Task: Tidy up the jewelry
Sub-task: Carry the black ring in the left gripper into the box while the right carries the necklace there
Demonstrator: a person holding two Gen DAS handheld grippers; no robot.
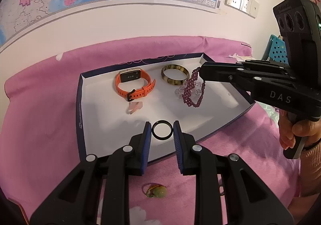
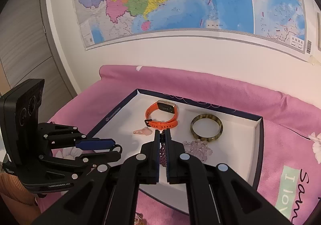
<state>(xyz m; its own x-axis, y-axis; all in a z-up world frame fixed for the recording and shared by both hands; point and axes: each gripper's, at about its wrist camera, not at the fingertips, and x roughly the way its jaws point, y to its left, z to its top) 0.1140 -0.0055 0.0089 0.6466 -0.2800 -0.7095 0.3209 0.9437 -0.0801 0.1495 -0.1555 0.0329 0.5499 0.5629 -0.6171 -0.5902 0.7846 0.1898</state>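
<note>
Left tongs sit narrow around a black ring, blue pads on either side of it, over the near edge of the white tray; whether the pads truly press it I can't tell for sure, looks held. Right tongs clamped tight on a purple beaded bracelet, which dangles from the tips over the tray's right half, above a clear crystal bracelet. Already lying in the tray: orange watch toward the far left, tortoiseshell bangle far middle, small pink piece just near of the watch. Tray rests on a bed with a pink cover. One green-and-yellow bead piece is outside the tray, on the cover by the near edge.

Handling guess: ring is light, rigid, smooth, so probably slippery; pinch across its outer rim, gentle squeeze. Beaded bracelet is limp and light, swings when carried; grab a bunch of beads, lower until the loop pools before letting go. Crystal one under it likely fragile, so avoid dropping on it. Bangle is stiff; best taken across its band.
</note>
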